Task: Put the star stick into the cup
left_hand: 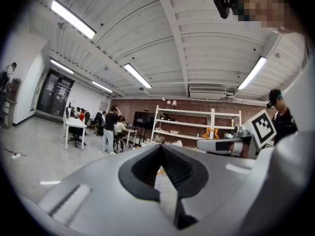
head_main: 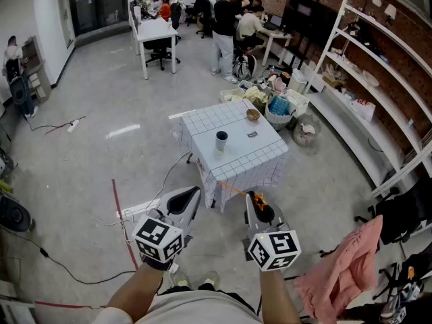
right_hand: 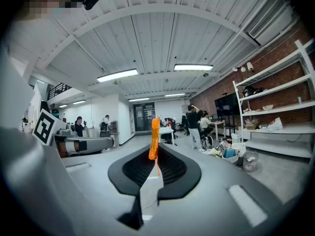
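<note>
- Table (head_main: 239, 155) with a white grid cloth stood well ahead of both pairs of jaws.
- Cup (head_main: 221, 142) stood upright on it, ahead, between the two pairs.
- Bowl (head_main: 253, 115) sat at the far edge, beyond the right jaws.
- Small dark item (head_main: 252, 135) lay just nearer than the bowl.

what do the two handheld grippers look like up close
The left gripper and right gripper are both smooth grey shells narrowing to black ribbed pads. Each carries a white cube printed with black square markers. The forearms are bare, with no sleeves.

A checked-cloth table (head_main: 260, 155) stands mid-floor, cluttered baskets (head_main: 279, 119) just beyond it, white shelving (head_main: 332, 42) along the right.
</note>
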Tool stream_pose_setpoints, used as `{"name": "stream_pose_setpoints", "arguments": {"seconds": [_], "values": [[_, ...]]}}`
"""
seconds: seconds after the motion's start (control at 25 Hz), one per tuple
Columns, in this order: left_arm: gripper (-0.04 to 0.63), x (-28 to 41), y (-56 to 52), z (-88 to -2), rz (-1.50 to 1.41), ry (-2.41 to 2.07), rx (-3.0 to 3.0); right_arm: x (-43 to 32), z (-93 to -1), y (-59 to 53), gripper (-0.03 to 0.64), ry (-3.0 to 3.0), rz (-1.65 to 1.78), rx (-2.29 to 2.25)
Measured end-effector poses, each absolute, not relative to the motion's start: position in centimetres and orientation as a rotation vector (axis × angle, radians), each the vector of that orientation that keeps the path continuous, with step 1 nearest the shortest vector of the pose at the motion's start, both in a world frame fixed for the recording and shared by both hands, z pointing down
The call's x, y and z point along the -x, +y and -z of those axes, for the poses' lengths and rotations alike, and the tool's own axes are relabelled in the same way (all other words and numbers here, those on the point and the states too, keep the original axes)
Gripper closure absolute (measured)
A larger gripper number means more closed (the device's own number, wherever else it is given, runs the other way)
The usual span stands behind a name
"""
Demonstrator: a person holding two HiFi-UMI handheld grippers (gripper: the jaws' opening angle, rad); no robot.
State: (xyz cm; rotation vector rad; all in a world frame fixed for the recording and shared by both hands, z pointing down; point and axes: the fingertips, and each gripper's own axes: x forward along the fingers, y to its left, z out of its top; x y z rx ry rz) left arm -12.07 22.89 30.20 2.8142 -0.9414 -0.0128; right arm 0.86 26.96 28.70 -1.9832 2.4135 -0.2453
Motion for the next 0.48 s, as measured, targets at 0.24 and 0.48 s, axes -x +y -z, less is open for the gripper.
{"name": "stream_pose_setpoints", "arguments": {"seconds": [0.24, 0.48], "values": [[0.589, 10.5, 23.0, -30.9, 0.014, -0.921, -2.821, -2.1, -28.9, 27.1, 0.588, 2.405, 0.275, 1.932], [0.589, 9.3, 23.3, -31.3, -0.017, -0.93, -2.822, -3.7, -29.0, 27.2, 0.588, 2.384, 0.29, 1.919]]}}
